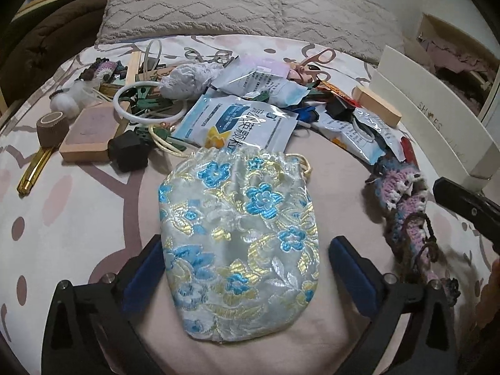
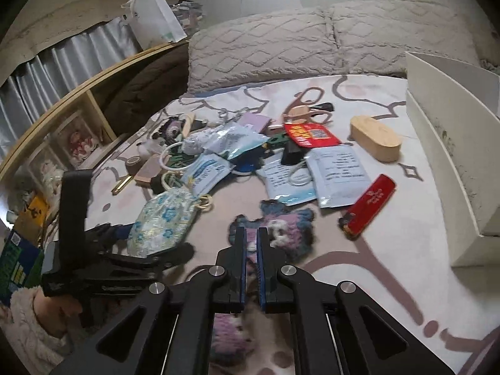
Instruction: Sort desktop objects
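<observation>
With the left tongs (image 1: 245,268) spread wide astride the brocade drawstring pouch (image 1: 237,243) lying on the bed, and the right tongs (image 2: 250,243) pinched on the crocheted piece (image 2: 281,228), close squarely across the pouch's 2 sides before lifting.

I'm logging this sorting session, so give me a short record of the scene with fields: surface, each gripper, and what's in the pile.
surface: patterned bedspread, pillows behind
left gripper: open, jaws on either side of the brocade pouch, pads not pressing it
right gripper: shut on the crochet piece
pile: mask packets, white ring, scissors, wooden box
near right: red case, white shoe box
</observation>
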`<move>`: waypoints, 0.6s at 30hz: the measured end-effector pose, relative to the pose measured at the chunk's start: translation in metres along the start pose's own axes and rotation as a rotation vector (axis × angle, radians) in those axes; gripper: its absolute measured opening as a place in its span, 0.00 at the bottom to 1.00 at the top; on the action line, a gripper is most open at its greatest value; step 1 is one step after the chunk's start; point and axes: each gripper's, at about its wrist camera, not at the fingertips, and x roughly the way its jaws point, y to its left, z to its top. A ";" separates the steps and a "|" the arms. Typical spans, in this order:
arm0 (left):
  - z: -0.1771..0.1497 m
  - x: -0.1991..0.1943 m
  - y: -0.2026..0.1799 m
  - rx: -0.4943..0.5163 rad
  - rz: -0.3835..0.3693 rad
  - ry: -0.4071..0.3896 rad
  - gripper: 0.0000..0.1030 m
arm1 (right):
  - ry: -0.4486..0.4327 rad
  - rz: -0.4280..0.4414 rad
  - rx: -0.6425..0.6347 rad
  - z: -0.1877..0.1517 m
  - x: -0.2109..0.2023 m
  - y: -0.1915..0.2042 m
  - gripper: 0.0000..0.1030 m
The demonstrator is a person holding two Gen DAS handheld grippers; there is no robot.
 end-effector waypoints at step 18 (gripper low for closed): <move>0.002 -0.001 -0.002 -0.002 0.021 -0.034 0.96 | -0.017 -0.088 -0.088 -0.004 -0.008 0.003 0.93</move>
